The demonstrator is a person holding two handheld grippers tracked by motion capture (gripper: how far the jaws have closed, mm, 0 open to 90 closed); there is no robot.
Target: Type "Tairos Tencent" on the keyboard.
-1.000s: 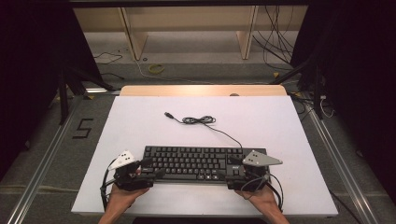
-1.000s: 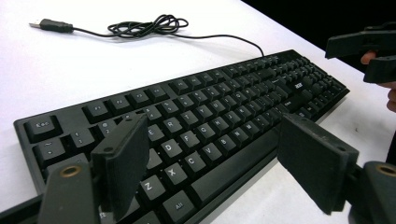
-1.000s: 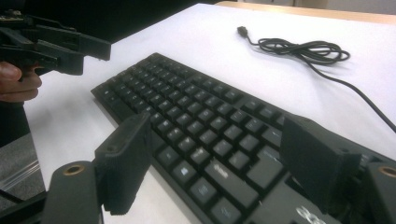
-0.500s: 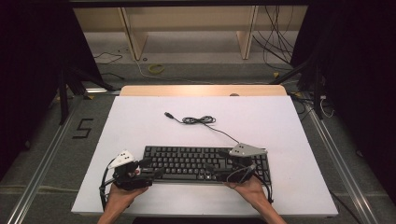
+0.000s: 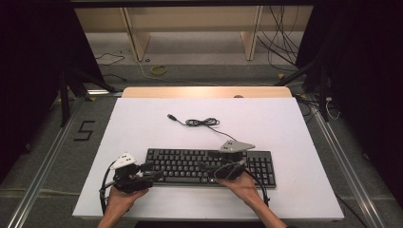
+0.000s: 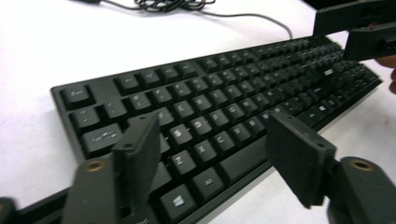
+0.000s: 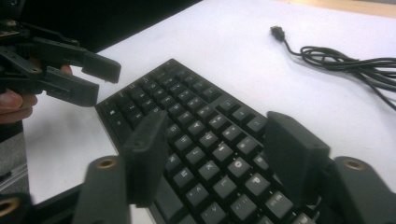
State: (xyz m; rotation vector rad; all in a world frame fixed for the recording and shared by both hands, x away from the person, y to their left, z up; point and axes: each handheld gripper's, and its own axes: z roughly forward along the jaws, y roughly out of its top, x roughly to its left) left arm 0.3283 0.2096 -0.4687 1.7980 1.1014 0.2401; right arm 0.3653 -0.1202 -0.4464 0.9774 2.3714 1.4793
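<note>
Black keyboard (image 5: pixel 209 166) lay flat near the front edge of the white table (image 5: pixel 142 123), its cable (image 5: pixel 202 122) coiled behind it. Left gripper (image 5: pixel 151 172) hovered over the left-end keys, right gripper (image 5: pixel 205 167) over the middle keys; both had just been closing, jaws spread, nothing pinched.

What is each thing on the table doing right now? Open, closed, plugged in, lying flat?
Keyboard: lying flat on the white table, not gripped.
Keyboard cable: partly coiled behind the keyboard, plug end lying loose, not plugged in.
Left gripper: open, fingers over the keyboard's left end; jaws have just been closing, nothing pinched.
Right gripper: open, fingers over the keys; jaws have just been closing, nothing pinched.
</note>
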